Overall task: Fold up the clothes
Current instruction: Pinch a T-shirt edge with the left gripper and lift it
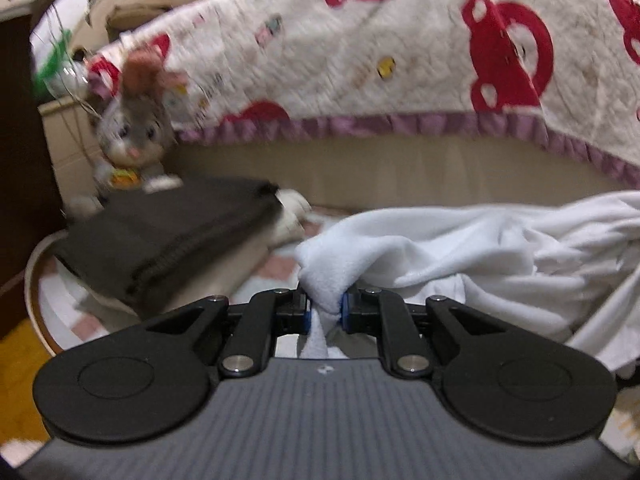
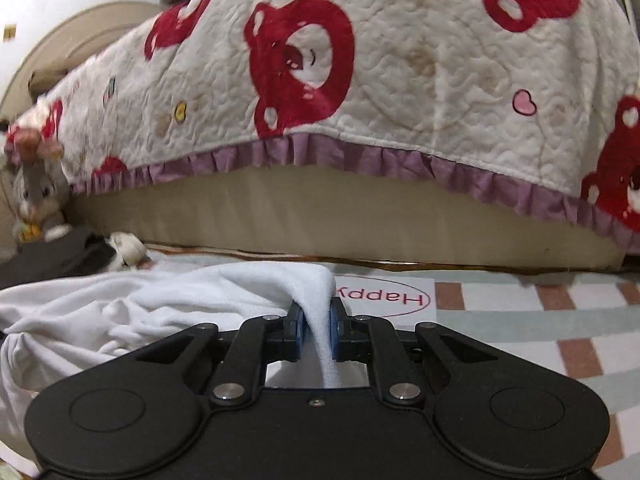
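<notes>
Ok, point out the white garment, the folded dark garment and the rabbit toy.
White garment point(image 1: 460, 248), left wrist view, bunched middle.
Dark garment point(image 1: 168, 232), left wrist view, top face.
Rabbit toy point(image 1: 134, 136), left wrist view, its face.

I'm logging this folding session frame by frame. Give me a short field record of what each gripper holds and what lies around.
left gripper: shut on a bunched edge of the white garment
right gripper: shut on another fold of the white garment
garment state: crumpled, not yet folded, slung between the two grippers
surface: checked mat with a "Happy" label
already folded: dark garment, at left
nearby: plush rabbit behind the dark garment
background: bear-print quilt with purple frill
</notes>
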Available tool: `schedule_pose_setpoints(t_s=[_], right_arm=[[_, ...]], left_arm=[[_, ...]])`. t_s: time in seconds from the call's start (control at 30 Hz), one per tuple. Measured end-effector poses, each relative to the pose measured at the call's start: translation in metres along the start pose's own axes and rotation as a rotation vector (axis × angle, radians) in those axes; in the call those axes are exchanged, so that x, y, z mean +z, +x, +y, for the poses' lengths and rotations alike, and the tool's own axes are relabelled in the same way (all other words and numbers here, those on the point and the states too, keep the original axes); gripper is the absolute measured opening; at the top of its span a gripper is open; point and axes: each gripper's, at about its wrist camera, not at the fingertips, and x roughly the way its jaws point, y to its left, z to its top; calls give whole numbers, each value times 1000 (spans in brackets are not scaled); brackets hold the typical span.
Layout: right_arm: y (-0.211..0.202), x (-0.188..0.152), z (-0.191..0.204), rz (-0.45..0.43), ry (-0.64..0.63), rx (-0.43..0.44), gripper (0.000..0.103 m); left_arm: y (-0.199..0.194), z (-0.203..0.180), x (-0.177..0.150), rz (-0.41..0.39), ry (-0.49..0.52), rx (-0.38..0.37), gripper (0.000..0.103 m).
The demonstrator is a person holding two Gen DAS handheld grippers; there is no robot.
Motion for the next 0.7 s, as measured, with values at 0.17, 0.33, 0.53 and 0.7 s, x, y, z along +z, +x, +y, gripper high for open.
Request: schedule_pose_setpoints(t_s=[0.17, 0.33, 0.53, 0.7], right_arm=[[-21, 38, -6, -73, 50, 92, 14], [-51, 73, -8, -164, 36, 172, 13], [-79, 103, 5, -266, -115, 112, 0], [-75, 116, -3, -173, -103, 213, 6]], left_arm=[[-20, 30, 32, -81, -48, 32, 12], [-50, 63, 67, -176, -148, 6, 13], [-71, 79, 95, -264, -162, 50, 12], [-55, 82, 87, -104, -268, -114, 12]])
